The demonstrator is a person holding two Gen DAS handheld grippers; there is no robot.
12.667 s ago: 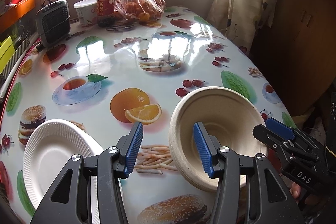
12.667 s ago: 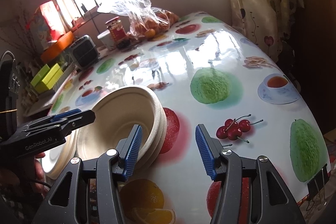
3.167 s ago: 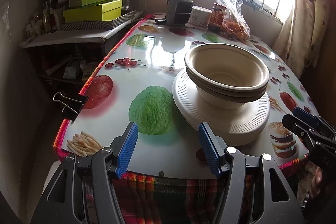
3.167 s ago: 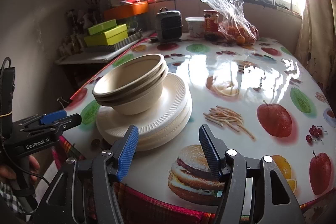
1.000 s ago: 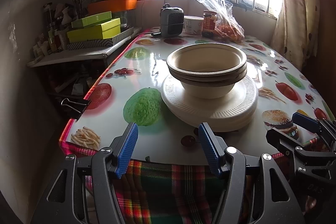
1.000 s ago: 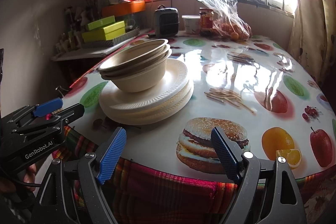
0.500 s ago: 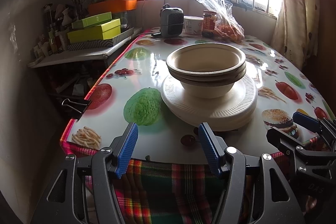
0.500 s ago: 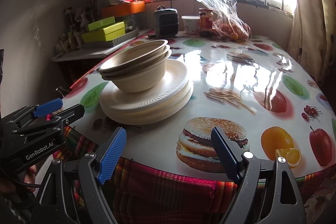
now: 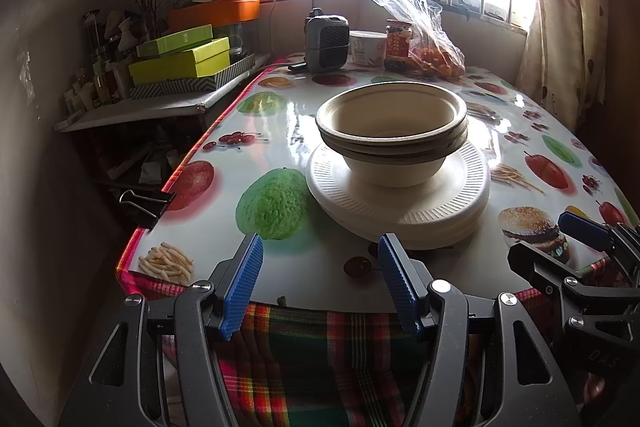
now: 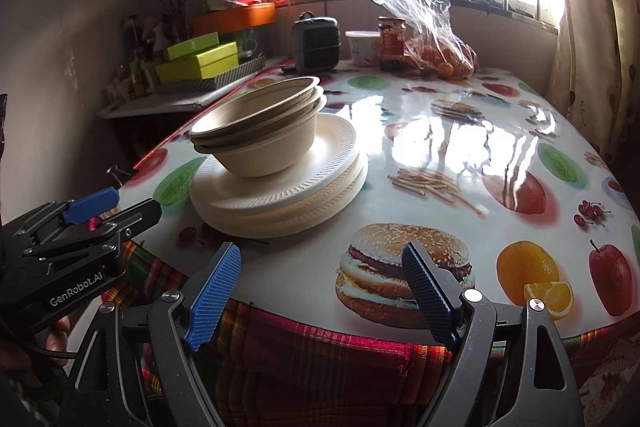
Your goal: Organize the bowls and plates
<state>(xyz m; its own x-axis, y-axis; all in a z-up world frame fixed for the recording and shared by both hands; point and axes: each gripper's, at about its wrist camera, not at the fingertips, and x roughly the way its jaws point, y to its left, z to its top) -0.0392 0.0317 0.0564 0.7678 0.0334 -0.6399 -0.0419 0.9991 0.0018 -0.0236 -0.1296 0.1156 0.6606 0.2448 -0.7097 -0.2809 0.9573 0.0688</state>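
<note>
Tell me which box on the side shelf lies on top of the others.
The smaller green box; it rests on the larger green box, which sits on the striped box.

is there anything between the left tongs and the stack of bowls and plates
Nothing visible. The left tongs are open and empty, held off the near edge of the table. Between them and the plates carrying the nested bowls lies only bare printed tablecloth. The right tongs are also open, off to the side.

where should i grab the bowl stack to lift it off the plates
Pinch the rolled rim of the bowl stack on its near side, one finger inside and one outside. The rims overhang the narrower base, and that edge faces the open left gripper, clear of the plates below.
</note>
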